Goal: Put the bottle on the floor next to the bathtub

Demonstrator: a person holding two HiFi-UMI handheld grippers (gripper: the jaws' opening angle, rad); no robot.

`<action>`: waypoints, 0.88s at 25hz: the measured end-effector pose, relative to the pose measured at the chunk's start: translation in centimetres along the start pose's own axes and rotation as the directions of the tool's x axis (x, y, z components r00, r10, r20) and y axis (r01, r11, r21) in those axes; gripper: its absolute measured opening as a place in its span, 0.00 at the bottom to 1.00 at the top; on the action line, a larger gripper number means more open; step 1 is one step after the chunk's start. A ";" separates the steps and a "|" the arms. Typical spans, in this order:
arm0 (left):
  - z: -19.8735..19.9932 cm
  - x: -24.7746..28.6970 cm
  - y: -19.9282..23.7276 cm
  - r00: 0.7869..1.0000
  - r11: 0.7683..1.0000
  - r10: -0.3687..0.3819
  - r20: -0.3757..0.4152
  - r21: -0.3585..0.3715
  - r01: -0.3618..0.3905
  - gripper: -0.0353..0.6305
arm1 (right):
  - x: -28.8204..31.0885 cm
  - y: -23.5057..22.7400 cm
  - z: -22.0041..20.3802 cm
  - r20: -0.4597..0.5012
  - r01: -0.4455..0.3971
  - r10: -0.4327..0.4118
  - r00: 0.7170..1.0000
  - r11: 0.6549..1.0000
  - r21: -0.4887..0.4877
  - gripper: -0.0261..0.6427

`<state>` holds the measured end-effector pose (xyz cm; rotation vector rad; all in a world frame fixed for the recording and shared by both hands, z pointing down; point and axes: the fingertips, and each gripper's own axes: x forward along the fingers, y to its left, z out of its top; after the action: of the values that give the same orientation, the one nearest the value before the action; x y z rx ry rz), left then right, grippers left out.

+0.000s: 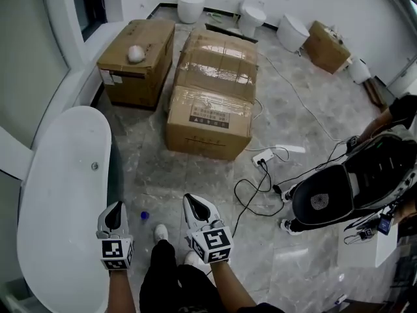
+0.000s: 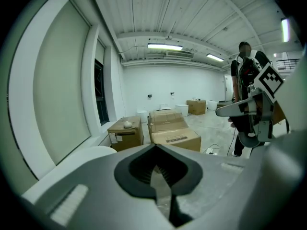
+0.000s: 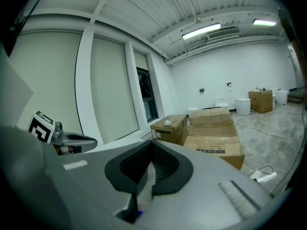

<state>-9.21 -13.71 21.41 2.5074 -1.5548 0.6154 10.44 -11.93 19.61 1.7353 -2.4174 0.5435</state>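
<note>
Apparently done: the bottle stands on the surface just beside the bathtub, between the left tongs and right tongs, both pressed together and empty; next, probably, they simply draw away.

Three views, shared cardboard boxes ahead
</note>
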 end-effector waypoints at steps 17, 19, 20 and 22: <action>9.6 -8.7 -3.3 0.980 0.998 0.015 0.199 0.055 -0.026 0.05 | -7.7 3.1 7.0 0.131 -0.037 0.048 0.990 0.995 -0.088 0.06; 10.2 -9.3 -3.8 0.977 0.998 0.013 0.214 0.058 -0.026 0.05 | -8.4 3.2 7.8 0.144 -0.038 0.053 0.988 0.994 -0.101 0.06; 10.3 -9.5 -3.9 0.976 0.998 0.015 0.220 0.060 -0.028 0.05 | -8.7 3.3 8.1 0.151 -0.038 0.055 0.987 0.993 -0.109 0.06; 10.8 -9.8 -4.1 0.972 0.997 0.025 0.235 0.066 -0.042 0.05 | -9.1 3.2 9.0 0.168 -0.037 0.058 0.984 0.992 -0.122 0.06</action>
<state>-6.40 -7.11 8.07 2.6956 -1.6825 0.3957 11.51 -6.07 7.86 1.7455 -2.5531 0.2585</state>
